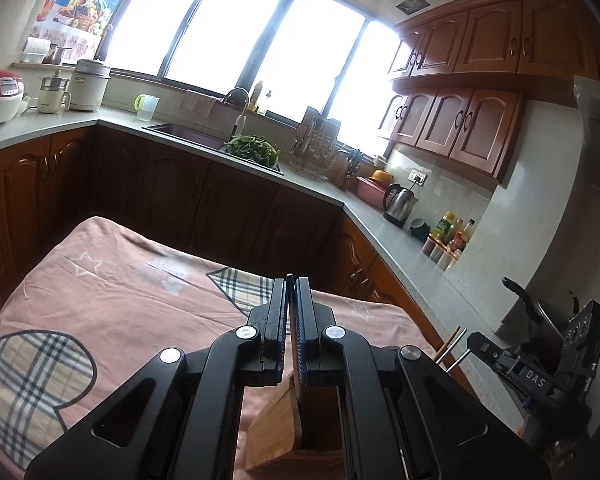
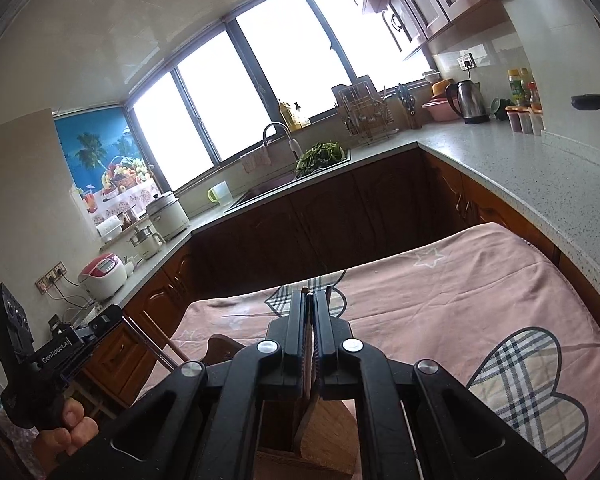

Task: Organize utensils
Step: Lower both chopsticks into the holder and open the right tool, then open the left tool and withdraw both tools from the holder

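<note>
Pink cotton tablecloth [image 1: 148, 292] bearing white outlined stars and beige-black-white plaid hearts. Light-brown bamboo utensil box [image 1: 284, 432]. Reddish-brown wooden cabinets [image 1: 480, 40]. Grey speckled stone countertop [image 2: 520, 160]. Red-and-white rice cooker [image 2: 102, 276]. Matte black grippers.

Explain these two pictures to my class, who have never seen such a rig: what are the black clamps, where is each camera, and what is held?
There is no robot: a person carries a two-fingered clamp in each hand, with a camera looking along its fingers. One picture is from the left tool, the other from the right tool. Each is shut on a thin utensil, above a wooden box on a pink cloth.
</note>
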Available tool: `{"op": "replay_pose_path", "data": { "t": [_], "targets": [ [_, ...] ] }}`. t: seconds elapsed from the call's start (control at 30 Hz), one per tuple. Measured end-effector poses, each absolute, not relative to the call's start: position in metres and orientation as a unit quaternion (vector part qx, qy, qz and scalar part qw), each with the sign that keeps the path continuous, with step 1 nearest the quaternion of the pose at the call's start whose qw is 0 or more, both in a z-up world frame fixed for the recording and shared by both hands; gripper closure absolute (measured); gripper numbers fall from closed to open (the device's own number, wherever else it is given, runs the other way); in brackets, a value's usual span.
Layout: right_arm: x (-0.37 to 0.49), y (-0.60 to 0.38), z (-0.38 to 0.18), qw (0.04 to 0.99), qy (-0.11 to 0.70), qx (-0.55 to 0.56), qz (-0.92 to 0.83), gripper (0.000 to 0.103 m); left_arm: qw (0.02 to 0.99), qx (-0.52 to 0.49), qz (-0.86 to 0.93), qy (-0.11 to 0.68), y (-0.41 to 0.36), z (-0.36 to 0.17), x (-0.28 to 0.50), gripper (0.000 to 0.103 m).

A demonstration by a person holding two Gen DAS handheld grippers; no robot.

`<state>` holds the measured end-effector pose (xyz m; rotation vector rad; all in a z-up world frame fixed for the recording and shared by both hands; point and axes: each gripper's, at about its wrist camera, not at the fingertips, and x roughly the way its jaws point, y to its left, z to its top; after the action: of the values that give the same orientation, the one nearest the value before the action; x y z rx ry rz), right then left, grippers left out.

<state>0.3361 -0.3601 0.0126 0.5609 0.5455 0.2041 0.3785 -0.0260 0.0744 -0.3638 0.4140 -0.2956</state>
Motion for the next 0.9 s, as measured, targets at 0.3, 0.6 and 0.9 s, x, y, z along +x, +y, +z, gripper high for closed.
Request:
{"op": "replay_pose_path", "data": {
  "t": [0.3, 0.6, 0.9],
  "targets": [
    [0.338, -0.359, 0.014, 0.918, 0.271, 0.273, 0.1, 0.099, 0.947, -0.174, -0.155, 0.22, -0.032, 0.07, 0.384, 0.1],
    [0.34, -0.362, 0.008, 0.914, 0.278, 0.279, 0.103, 0.094, 0.942, -0.18, -0.159, 0.233, -0.031, 0.068, 0.387, 0.099],
    [0.337, -0.364, 0.008, 0.911, 0.281, 0.284, 0.1, 0.074, 0.941, -0.177, -0.158, 0.241, -0.032, 0.069, 0.389, 0.099]
  ]
}}
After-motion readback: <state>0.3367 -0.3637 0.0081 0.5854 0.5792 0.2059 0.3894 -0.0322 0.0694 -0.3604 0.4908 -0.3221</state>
